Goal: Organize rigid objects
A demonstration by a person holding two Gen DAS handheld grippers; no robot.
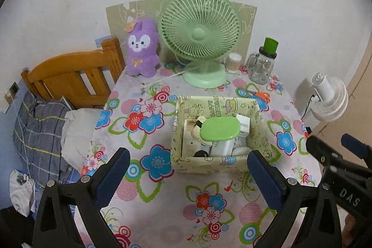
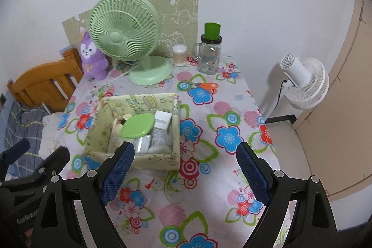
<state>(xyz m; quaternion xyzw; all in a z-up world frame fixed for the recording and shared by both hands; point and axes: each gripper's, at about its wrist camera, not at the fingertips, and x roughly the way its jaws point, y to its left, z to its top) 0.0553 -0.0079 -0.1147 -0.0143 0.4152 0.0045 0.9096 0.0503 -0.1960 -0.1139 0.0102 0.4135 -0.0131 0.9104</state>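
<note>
Cream cartoon-print fabric box, mid-table on the floral cloth and already packed under a green oval lid, looks done; left gripper and right gripper both wide open, empty; next: orange-handled scissors behind it.

Bare flowered tablecloth lies open in front — beyond, the filled yellow fabric box and green desk fan block passage.

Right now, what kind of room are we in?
Probably a bedroom. A wooden bed frame with a checked pillow stands beside the table, which has a flowered cloth. A purple plush bunny sits by the wall next to a green fan.
</note>
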